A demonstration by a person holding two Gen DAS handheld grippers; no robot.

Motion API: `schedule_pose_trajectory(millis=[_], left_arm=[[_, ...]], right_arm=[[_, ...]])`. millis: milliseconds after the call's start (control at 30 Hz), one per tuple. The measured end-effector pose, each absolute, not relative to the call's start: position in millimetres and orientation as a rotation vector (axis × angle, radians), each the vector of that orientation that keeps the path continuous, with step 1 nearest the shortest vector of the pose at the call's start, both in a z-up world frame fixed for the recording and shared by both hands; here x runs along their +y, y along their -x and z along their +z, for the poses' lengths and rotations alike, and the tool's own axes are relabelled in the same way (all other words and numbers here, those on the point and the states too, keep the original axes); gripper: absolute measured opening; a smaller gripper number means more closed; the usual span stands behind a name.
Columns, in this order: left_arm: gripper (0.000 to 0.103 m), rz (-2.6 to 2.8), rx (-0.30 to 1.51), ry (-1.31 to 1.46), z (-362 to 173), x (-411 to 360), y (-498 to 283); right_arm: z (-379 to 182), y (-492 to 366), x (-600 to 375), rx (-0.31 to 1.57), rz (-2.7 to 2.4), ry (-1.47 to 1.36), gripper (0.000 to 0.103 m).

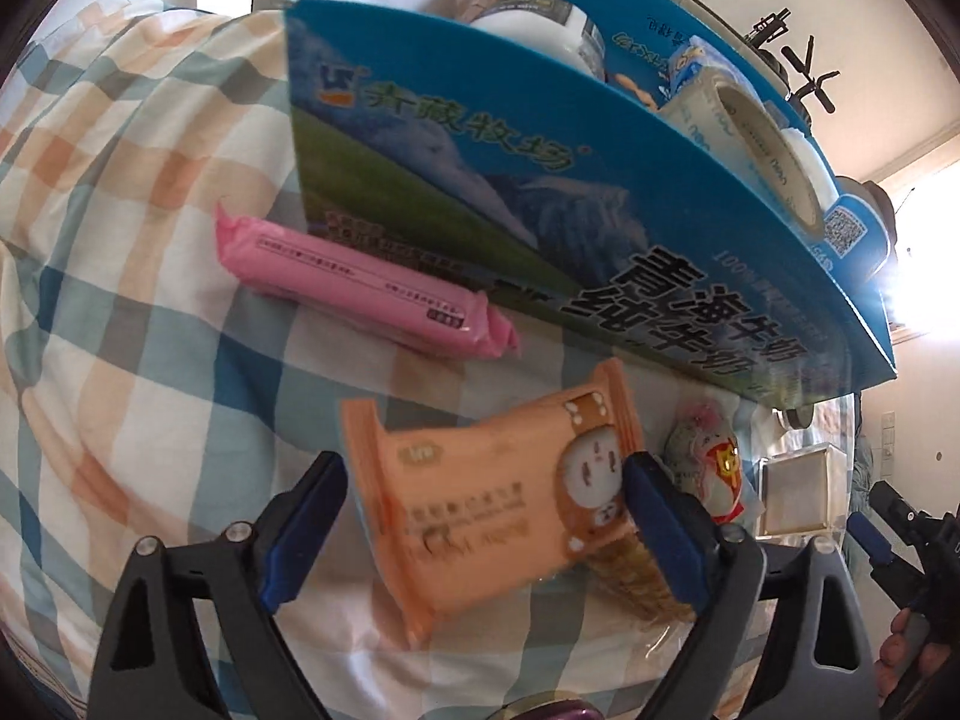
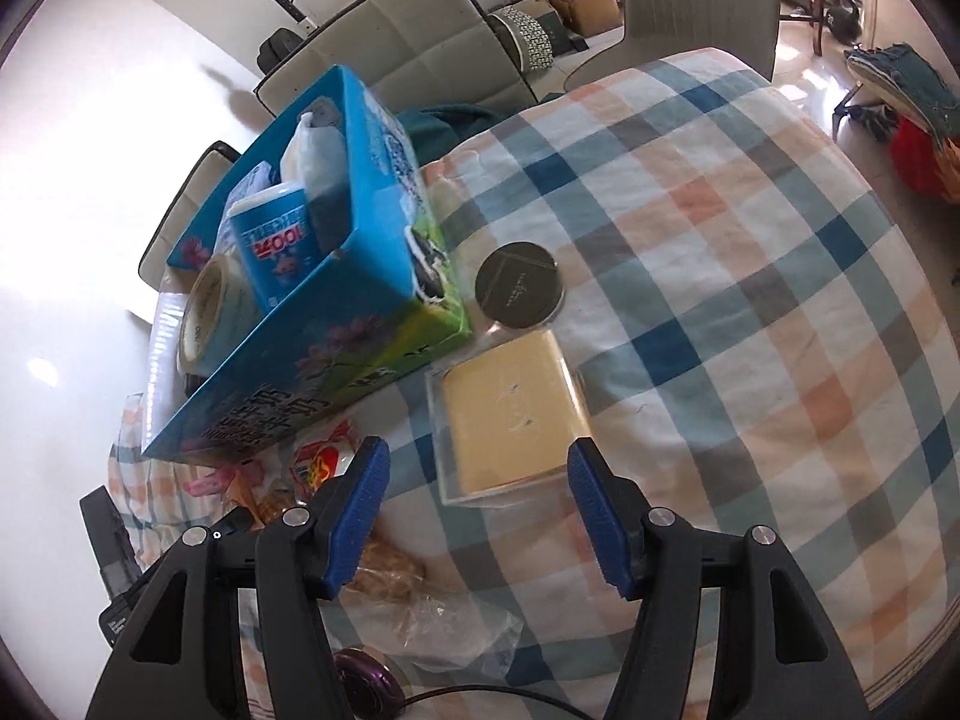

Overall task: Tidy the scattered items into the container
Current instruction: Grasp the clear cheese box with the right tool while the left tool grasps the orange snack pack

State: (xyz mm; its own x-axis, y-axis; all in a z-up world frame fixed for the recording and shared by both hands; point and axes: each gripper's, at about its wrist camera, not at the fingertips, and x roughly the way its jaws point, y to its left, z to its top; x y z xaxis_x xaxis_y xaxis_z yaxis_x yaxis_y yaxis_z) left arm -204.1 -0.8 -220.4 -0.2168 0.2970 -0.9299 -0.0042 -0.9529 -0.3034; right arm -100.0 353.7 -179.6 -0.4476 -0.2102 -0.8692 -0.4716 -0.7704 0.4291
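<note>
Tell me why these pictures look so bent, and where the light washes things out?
Left wrist view: the fisheye lens bows the blue box into a curve, a window at the right edge glares white, and the orange packet between the fingers is slightly smeared. Right wrist view: the checked cloth bulges like a dome, the wall at left is blown out, and the yellow-filled clear box stays fairly sharp.

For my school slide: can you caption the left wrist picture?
Open left gripper astride an orange packet on the checked cloth, beside the blue box.
</note>
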Motion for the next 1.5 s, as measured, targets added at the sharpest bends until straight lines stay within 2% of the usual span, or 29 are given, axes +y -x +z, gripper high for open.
schedule_pose_trajectory(millis=[200, 233, 300, 433, 467, 500, 633, 700, 733, 900, 933, 967, 1033, 1167, 1267, 1500], left_arm=[[0.100, 2.248, -0.403, 1.829, -233, 4, 213], [0.098, 2.243, -0.425, 1.824, -234, 3, 213], [0.095, 2.239, -0.455, 1.810, -235, 0, 212], [0.079, 2.210, -0.516, 1.782, -232, -6, 211], [0.075, 2.204, -0.534, 1.779, -231, -9, 210], [0.074, 2.207, -0.544, 1.775, -230, -11, 209], [0.065, 2.190, -0.591, 1.789, -228, -22, 203], [0.076, 2.243, -0.583, 1.800, -223, -26, 203], [0.088, 2.263, -0.604, 1.785, -222, -28, 203], [0.089, 2.277, -0.562, 1.829, -237, -24, 212], [0.088, 2.297, -0.523, 1.817, -238, -22, 213], [0.073, 2.326, -0.471, 1.805, -237, -20, 213], [0.062, 2.340, -0.449, 1.800, -235, -23, 212], [0.048, 2.326, -0.521, 1.791, -235, -39, 207], [0.042, 2.327, -0.546, 1.784, -232, -47, 198], [0.039, 2.342, -0.539, 1.696, -204, -56, 174]], right_arm=[[-194, 131, 353, 0.860, 2.337, 1.658, 0.071], [-198, 135, 349, 0.815, 2.329, 1.693, 0.075], [-206, 142, 339, 0.723, 2.323, 1.737, 0.077], [-230, 148, 327, 0.618, 2.243, 1.831, 0.075], [-231, 147, 327, 0.612, 2.254, 1.814, 0.070], [-232, 146, 327, 0.600, 2.262, 1.799, 0.067], [-225, 137, 329, 0.586, 2.281, 1.745, 0.067], [-223, 134, 330, 0.601, 2.287, 1.740, 0.067], [-222, 134, 331, 0.613, 2.287, 1.739, 0.067], [-229, 138, 333, 0.647, 2.265, 1.762, 0.067], [-231, 139, 332, 0.645, 2.265, 1.764, 0.067], [-232, 140, 330, 0.627, 2.263, 1.769, 0.066], [-232, 141, 327, 0.598, 2.271, 1.763, 0.065], [-219, 134, 324, 0.575, 2.311, 1.710, 0.065], [-208, 127, 319, 0.554, 2.352, 1.678, 0.064], [-182, 104, 313, 0.621, 2.419, 1.618, 0.064]])
